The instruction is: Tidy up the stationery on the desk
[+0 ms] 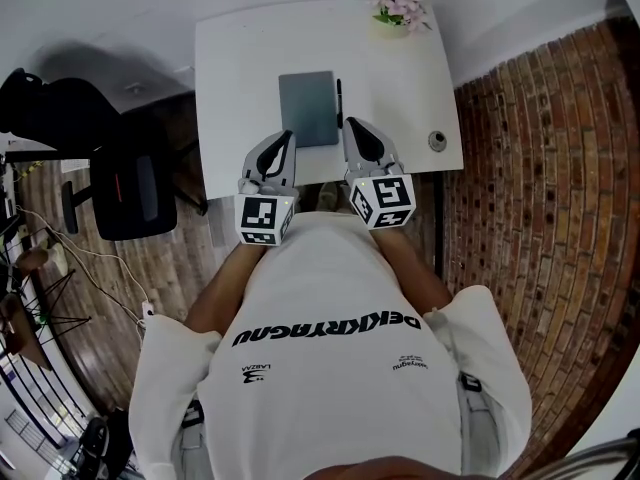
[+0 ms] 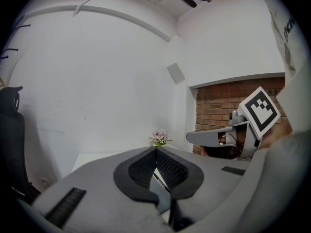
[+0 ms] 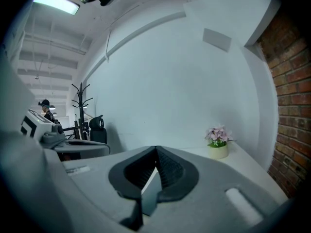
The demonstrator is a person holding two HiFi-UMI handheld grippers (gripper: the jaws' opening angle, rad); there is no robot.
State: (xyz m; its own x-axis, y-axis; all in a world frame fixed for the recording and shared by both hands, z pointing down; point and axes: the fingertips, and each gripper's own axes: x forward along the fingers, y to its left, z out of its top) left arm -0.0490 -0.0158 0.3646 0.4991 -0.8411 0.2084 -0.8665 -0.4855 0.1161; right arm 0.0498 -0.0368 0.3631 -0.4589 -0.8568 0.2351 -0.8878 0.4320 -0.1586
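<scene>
Listing what we hold and see at the white desk point(image 1: 230, 58), item by item

1. Grey notebook point(image 1: 308, 108): lies flat near the middle of the near edge, its sides square to the desk's edges.
2. Black pen point(image 1: 340, 103): lies just beside the notebook's right side and parallel to it. We judge this neat pairing fits either stationery already put straight or a layout waiting to be sorted.
3. Flower pot point(image 1: 398, 10): stands at the far right corner, well apart from the stationery.
4. Small round object point(image 1: 437, 140): sits by the right edge, towards the near right corner, too small for us to name.
5. Left gripper point(image 1: 288, 136): held over the near edge, pointing at the notebook's near left corner. Its jaws are closed tip to tip with nothing between them.
6. Right gripper point(image 1: 349, 123): held over the near edge, its tips near the pen's near end, jaws likewise pressed together and empty. We judge both are held side by side here so that either can reach the stationery
</scene>
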